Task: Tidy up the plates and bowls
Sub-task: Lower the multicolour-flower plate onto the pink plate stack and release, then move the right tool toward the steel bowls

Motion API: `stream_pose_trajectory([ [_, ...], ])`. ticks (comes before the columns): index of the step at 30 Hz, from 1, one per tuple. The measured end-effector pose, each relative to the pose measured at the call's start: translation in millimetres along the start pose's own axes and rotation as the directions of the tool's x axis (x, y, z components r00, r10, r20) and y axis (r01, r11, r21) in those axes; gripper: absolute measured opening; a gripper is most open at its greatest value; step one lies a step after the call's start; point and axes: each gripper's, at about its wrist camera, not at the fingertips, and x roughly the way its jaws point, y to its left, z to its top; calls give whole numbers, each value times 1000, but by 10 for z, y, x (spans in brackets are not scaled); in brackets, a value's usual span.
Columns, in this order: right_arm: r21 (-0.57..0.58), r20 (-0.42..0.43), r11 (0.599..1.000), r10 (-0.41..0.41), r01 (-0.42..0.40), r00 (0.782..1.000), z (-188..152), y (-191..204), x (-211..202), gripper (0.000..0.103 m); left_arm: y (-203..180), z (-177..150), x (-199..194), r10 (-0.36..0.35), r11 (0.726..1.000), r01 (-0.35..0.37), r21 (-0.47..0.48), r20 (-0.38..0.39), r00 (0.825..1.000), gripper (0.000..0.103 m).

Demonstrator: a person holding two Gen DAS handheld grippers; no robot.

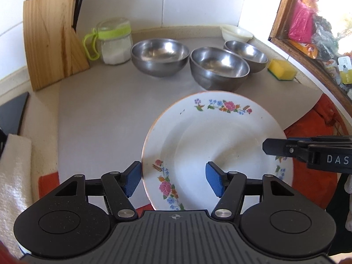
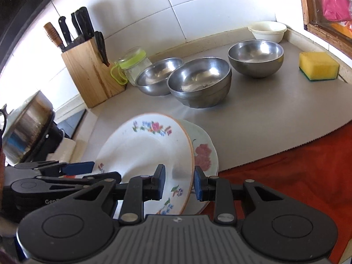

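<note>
White wall tiles back a grey counter mat that runs from the knife block at upper left of the left wrist view to a wood-framed window at upper right. Bare mat lies open across the middle left of that view; the mat's near edge meets an orange-red cloth at lower right of the right wrist view.

Three steel bowls stand in a row near the wall, smooth and round, the middle one looking like a stack of two. Behind the right-hand one is a cream plastic bowl, with a yellow sponge to its right and a lidded glass jar to the left of the row.

In the right wrist view, the right gripper points down and forward, its jaws drawn narrow and pressing on the right rim of a white floral plate, which is tilted up off a second flowered plate beneath. In the left wrist view, the left gripper comes in from the lower edge with its jaws about half open, blue pads straddling the plate's near left rim. The left pad sits just outside the edge; I cannot tell whether either pad touches.
</note>
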Motion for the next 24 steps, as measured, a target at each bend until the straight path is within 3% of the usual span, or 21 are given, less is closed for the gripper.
stream_pose_trajectory([
  [8, -43, -4, 995, -91, 90, 996, 16, 41, 63, 33, 54, 45, -85, -15, 1000, 15, -12, 39, 999, 64],
  [19, -168, 114, 954, -231, 248, 966, 211, 235, -94, 34, -59, 162, -197, -21, 1000, 20, 15, 88, 996, 71],
  [24, -177, 125, 949, -240, 260, 963, 346, 157, -92, 36, -143, 289, -178, -11, 1000, 9, 14, 125, 992, 74],
])
